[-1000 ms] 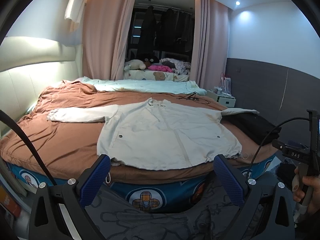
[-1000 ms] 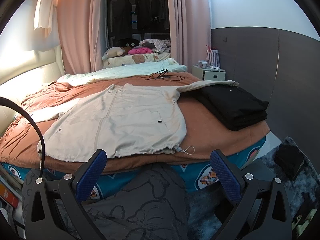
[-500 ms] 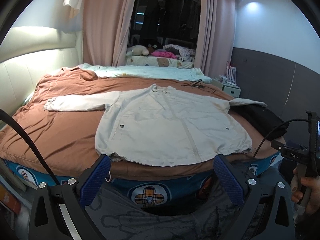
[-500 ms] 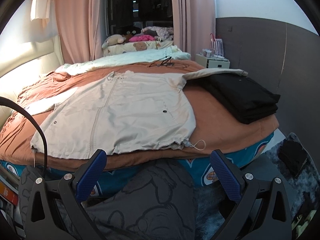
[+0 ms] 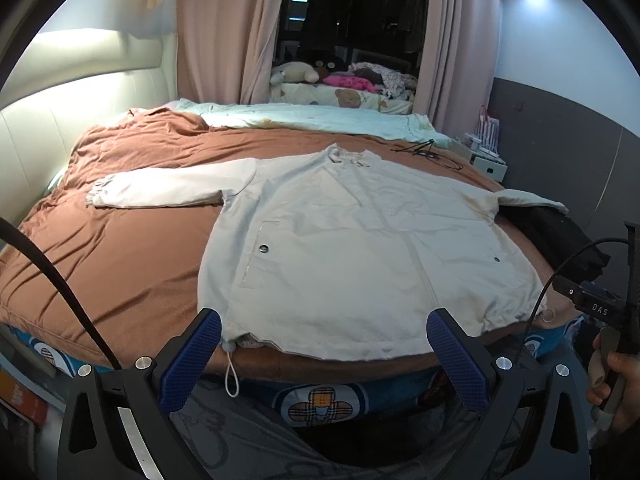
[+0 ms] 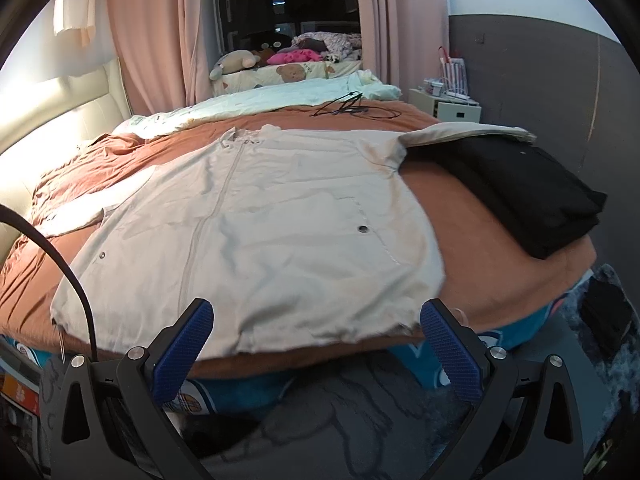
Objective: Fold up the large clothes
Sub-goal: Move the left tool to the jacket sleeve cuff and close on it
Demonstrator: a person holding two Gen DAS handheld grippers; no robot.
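A large beige jacket (image 5: 360, 248) lies spread flat, front up, on the brown bedspread (image 5: 120, 248), hem toward me. Its left sleeve (image 5: 168, 190) stretches out to the left; its right sleeve (image 6: 464, 133) lies over a black pile. It also shows in the right wrist view (image 6: 260, 232). My left gripper (image 5: 324, 328) is open and empty just in front of the hem's left half. My right gripper (image 6: 316, 320) is open and empty just in front of the hem's right half. A drawstring (image 5: 231, 372) hangs off the hem's left corner.
A stack of folded black clothes (image 6: 520, 188) lies at the bed's right edge. A light green quilt (image 5: 312, 118) and black cables (image 6: 348, 110) lie at the far end. A white nightstand (image 6: 448, 106) stands at the right wall. The right gripper's handle (image 5: 600, 308) shows at right.
Both grippers have moved forward and closer to the jacket's hem at the bed's near edge. Both stay open and empty.
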